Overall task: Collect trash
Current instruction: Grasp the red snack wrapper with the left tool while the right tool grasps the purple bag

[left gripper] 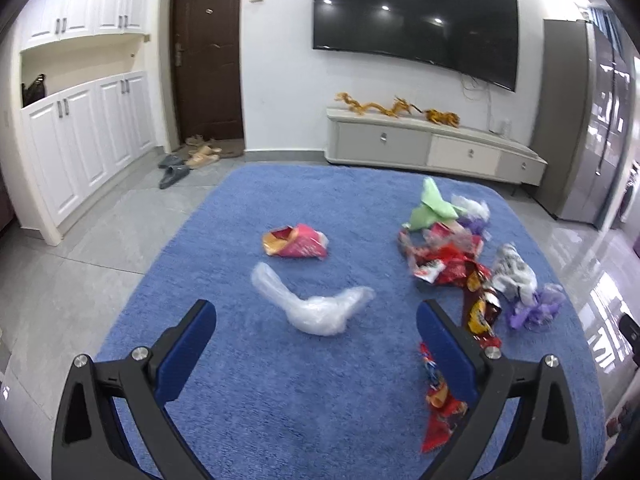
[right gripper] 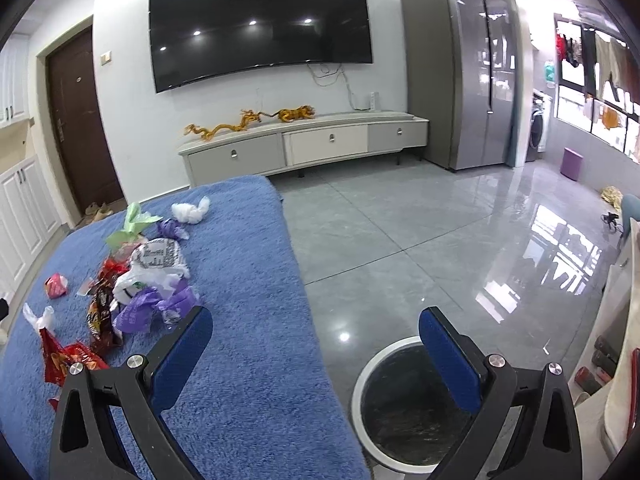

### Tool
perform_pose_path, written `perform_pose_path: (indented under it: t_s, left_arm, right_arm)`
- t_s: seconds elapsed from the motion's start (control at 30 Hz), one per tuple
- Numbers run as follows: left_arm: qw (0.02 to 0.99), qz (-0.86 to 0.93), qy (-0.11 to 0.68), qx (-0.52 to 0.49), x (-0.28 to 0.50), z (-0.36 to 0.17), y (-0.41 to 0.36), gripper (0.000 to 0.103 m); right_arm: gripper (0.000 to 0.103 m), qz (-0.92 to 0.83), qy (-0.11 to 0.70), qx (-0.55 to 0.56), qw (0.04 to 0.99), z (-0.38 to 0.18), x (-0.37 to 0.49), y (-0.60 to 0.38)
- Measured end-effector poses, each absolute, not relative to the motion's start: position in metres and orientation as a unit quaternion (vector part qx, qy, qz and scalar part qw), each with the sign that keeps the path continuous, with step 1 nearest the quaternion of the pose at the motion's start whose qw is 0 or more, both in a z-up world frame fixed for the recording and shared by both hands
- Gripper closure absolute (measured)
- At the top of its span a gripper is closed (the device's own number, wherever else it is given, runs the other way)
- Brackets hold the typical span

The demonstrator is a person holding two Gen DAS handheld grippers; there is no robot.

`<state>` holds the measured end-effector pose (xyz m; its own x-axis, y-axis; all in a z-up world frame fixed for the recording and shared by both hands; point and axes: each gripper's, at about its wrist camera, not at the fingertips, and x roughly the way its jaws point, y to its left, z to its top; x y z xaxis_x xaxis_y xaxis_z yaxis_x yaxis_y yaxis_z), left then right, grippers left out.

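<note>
Trash lies on a blue fuzzy cloth (left gripper: 280, 400). In the left wrist view a clear plastic bag (left gripper: 316, 310) lies just ahead of my open, empty left gripper (left gripper: 316, 320). Beyond it is a pink snack wrapper (left gripper: 296, 241). To the right is a pile of red wrappers (left gripper: 444, 264), a green bag (left gripper: 430, 206) and a purple bag (left gripper: 532, 308). A red wrapper (left gripper: 440, 400) lies by the right finger. My right gripper (right gripper: 316, 332) is open and empty at the cloth's right edge, above a round white-rimmed bin (right gripper: 412, 404) on the floor. The pile (right gripper: 140, 280) is to its left.
A TV cabinet (right gripper: 304, 146) with gold dragon figures stands under a wall TV (right gripper: 260, 24). A grey fridge (right gripper: 460, 72) is at the right. A brown door (left gripper: 208, 52), slippers and white cupboards (left gripper: 80, 140) are at the left. The floor is glossy grey tile (right gripper: 440, 240).
</note>
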<state>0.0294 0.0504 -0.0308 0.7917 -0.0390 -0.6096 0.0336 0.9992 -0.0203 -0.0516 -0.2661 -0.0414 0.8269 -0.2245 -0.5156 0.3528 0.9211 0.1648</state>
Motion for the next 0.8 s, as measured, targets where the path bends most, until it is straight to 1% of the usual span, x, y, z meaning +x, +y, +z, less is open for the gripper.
perform_pose_path:
  t_s: [0.03, 0.1, 0.17, 0.23, 0.33, 0.47, 0.53, 0.6, 0.67, 0.73, 0.77, 0.8]
  left_arm:
    - [0.945, -0.029, 0.326, -0.001, 0.029, -0.033, 0.047, 0.002]
    - [0.944, -0.041, 0.329, 0.003, 0.028, -0.035, 0.041, 0.002]
    - [0.940, -0.062, 0.334, 0.001, 0.028, -0.037, 0.035, 0.003]
    - [0.936, -0.082, 0.341, -0.001, 0.029, -0.039, 0.031, 0.005]
    - [0.928, -0.114, 0.355, -0.003, 0.030, -0.045, 0.022, 0.010]
    - [0.912, -0.168, 0.375, 0.000, 0.032, -0.053, 0.007, 0.019]
    - [0.905, -0.191, 0.381, 0.005, 0.032, -0.055, -0.003, 0.022]
    - [0.895, -0.212, 0.392, 0.008, 0.033, -0.060, -0.012, 0.028]
    - [0.887, -0.226, 0.402, 0.005, 0.035, -0.064, -0.019, 0.034]
    - [0.883, -0.233, 0.407, 0.006, 0.035, -0.067, -0.023, 0.036]
    - [0.881, -0.237, 0.409, 0.006, 0.036, -0.069, -0.025, 0.040]
    - [0.878, -0.241, 0.413, 0.004, 0.037, -0.071, -0.027, 0.047]
  right_arm:
    - [0.001, -0.144, 0.254, 0.127, 0.948, -0.042, -0.049, -0.264]
    - [0.008, -0.132, 0.257, 0.126, 0.949, -0.043, -0.045, -0.261]
    - [0.013, -0.116, 0.262, 0.127, 0.950, -0.044, -0.040, -0.258]
    - [0.017, -0.098, 0.268, 0.126, 0.950, -0.045, -0.034, -0.255]
    - [0.022, -0.071, 0.275, 0.122, 0.951, -0.045, -0.026, -0.250]
    - [0.031, -0.030, 0.286, 0.119, 0.950, -0.047, -0.012, -0.243]
    - [0.035, -0.007, 0.291, 0.120, 0.949, -0.048, -0.004, -0.239]
    - [0.041, 0.008, 0.295, 0.121, 0.948, -0.048, 0.002, -0.237]
    - [0.043, 0.019, 0.299, 0.114, 0.947, -0.048, 0.011, -0.232]
    - [0.044, 0.036, 0.302, 0.113, 0.946, -0.048, 0.019, -0.227]
    - [0.044, 0.043, 0.302, 0.115, 0.945, -0.047, 0.022, -0.226]
    - [0.046, 0.048, 0.302, 0.116, 0.945, -0.047, 0.025, -0.224]
